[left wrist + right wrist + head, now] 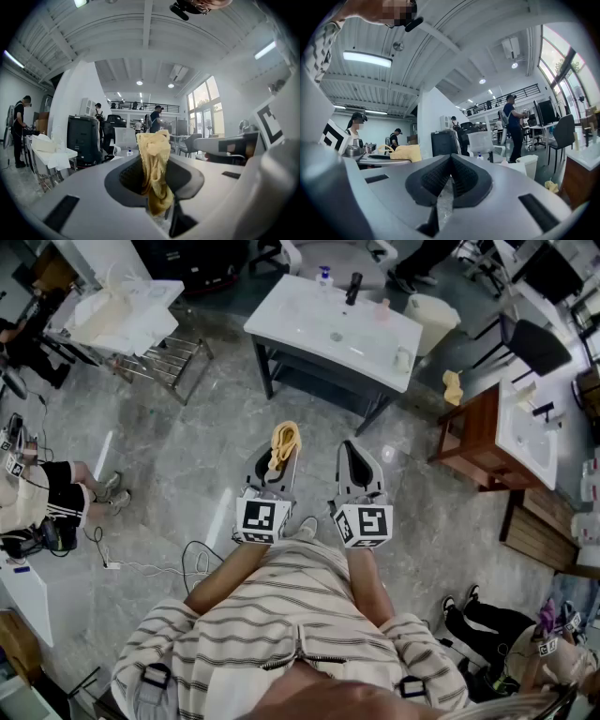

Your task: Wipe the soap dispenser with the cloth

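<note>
The left gripper (278, 461) pinches the soft, light cloth (285, 440) at its bunched middle, the right gripper (352, 454) is clenched empty, and the probably slippery dispenser (325, 277) stands well ahead on the sink (295, 315).

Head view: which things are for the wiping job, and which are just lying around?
For the job: cloth, pinched by the left gripper; sink; its pink bottle and blue-capped bottle (either may hold the soap).
Just lying about: yellow rag; bin; wooden cabinet; chair; metal rack.
</note>
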{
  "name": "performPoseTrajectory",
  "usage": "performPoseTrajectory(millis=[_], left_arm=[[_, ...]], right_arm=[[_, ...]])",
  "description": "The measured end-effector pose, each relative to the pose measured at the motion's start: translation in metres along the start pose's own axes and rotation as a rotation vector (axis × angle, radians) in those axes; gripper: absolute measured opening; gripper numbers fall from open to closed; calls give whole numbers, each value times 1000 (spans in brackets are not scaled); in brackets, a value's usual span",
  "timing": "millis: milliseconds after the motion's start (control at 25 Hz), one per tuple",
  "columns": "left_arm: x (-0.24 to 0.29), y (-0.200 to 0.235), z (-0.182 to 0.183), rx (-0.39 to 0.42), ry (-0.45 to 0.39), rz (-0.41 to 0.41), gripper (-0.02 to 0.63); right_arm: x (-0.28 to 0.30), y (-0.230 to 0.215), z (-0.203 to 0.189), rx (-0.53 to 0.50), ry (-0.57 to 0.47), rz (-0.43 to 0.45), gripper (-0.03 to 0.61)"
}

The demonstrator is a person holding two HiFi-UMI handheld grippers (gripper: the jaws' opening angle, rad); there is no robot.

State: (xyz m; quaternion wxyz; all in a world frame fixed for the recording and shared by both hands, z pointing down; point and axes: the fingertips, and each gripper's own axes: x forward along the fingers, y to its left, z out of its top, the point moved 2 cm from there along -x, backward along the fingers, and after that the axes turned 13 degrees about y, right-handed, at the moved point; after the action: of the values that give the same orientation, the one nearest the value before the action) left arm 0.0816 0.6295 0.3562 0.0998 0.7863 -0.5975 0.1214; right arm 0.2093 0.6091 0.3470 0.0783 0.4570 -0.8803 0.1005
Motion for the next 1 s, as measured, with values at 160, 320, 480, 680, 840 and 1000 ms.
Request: performPoseTrajectory(millis=[160, 320, 480, 680, 840, 1000], left_arm=[[5, -8, -1, -4, 11, -5, 99], [16, -17, 0, -14, 16, -14, 98], [26, -26, 5, -19, 7, -15, 100], [31, -38, -4, -18, 17, -7, 100], [38, -36, -9, -18, 33, 4, 100], [57, -30, -10, -32, 40, 6, 100]], right_arm=[[0, -7, -2, 39, 9, 20, -2], [0, -16, -1, 46, 2, 37, -2], [1, -33, 3, 88, -26, 64, -2], [1, -49, 0, 106, -56, 78, -3], [9, -49, -4, 100, -47, 97, -3], [27, -56, -6, 85, -20, 99, -3]])
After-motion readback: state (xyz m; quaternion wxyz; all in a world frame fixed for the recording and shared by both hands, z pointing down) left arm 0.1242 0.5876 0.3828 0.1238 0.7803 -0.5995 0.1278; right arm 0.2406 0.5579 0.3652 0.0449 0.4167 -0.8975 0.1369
